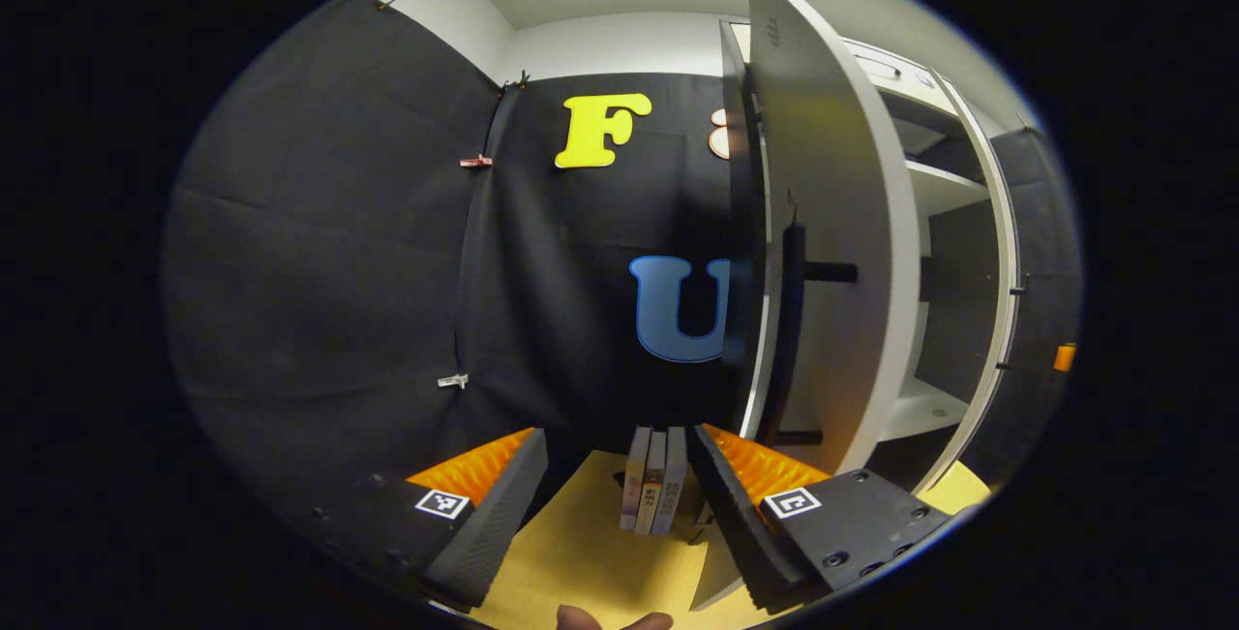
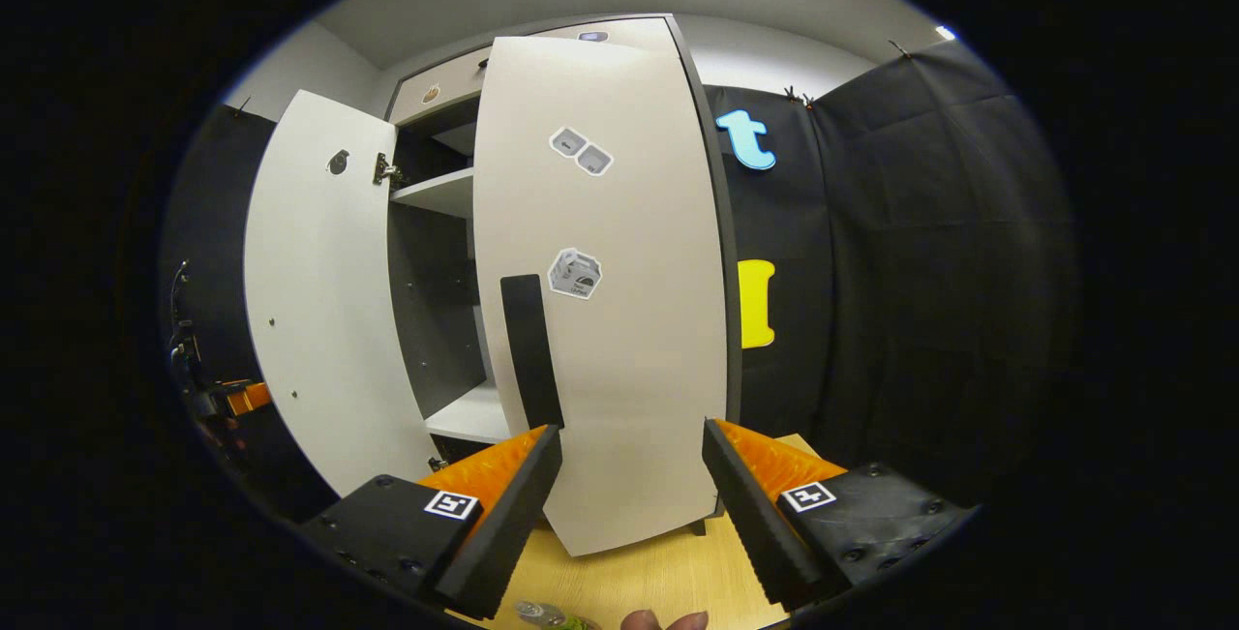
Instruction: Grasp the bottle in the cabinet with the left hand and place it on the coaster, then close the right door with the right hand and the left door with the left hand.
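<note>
In the left gripper view, the left gripper (image 1: 619,495) hangs over the table (image 1: 581,562) with jaws wide apart and nothing in them, a few books (image 1: 653,480) standing ahead. The left door (image 1: 832,253) swings open just to its right.

In the right gripper view, the right gripper (image 2: 631,504) is also wide open and empty, right in front of the right door (image 2: 610,301), which looks nearly shut. What's probably the bottle (image 2: 552,618) peeks in at the bottom edge, on the table. Risk: pushing off-centre could let the jaws snag that black handle (image 2: 529,349).
</note>
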